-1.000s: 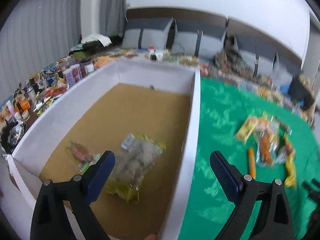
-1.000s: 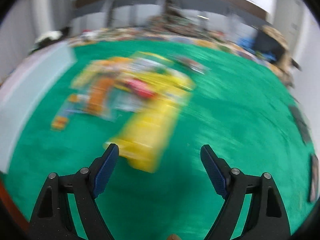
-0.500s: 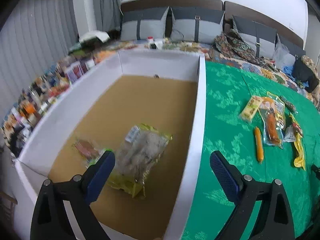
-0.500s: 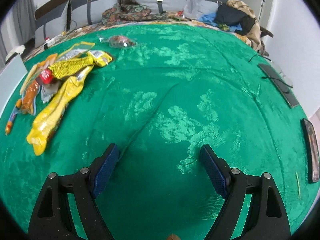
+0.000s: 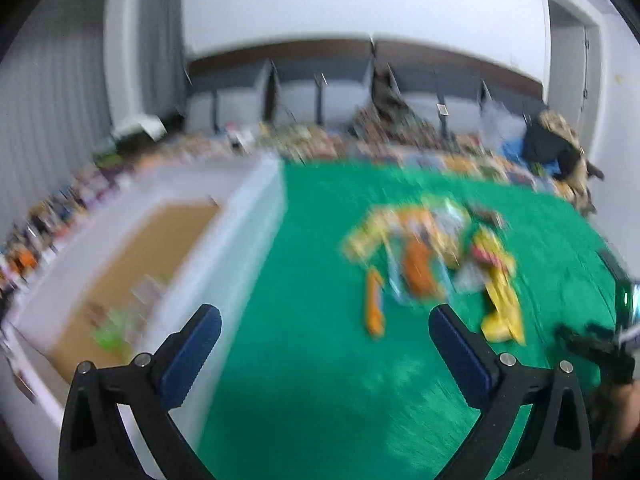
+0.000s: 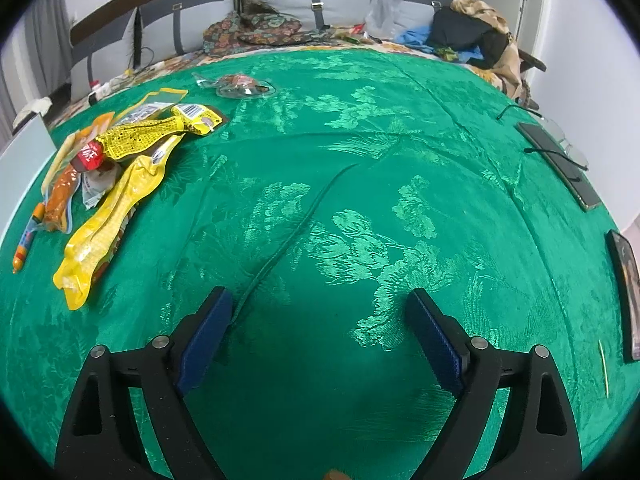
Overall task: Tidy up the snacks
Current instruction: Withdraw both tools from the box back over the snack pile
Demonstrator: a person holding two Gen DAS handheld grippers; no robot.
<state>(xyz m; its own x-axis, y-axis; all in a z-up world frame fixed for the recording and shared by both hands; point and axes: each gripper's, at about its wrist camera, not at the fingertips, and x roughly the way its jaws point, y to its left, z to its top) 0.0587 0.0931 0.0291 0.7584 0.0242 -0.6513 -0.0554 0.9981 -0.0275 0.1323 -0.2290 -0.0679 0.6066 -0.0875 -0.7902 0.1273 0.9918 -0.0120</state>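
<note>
Green brocade cloth [image 6: 360,208] covered the whole work surface, and your snack pile [image 6: 112,152] lay on it in one loose heap, well apart from your right gripper [image 6: 320,336]. That gripper hung over bare cloth with its jaws spread wide and nothing between them, probably parked out of the way while the other hand worked.

Your left gripper [image 5: 324,344] was just as wide apart and just as empty. It pointed at the strip of cloth between the white box [image 5: 256,216] and the snacks, so I judge you were heading for the heap to fetch the next packet.

The box sat just beside the heap, likely so each carry stayed short. At least two packets [image 5: 116,324] lay on its brown floor, though blur hid what they were.

In the heap I counted one long yellow pouch [image 6: 104,220], one yellow mesh-print pack [image 6: 148,140], one orange sausage stick [image 6: 26,240] and one orange packet [image 6: 60,196]. More overlapped beneath, too tangled to number. One clear-wrapped snack [image 6: 240,85] lay alone, further back from the heap.
</note>
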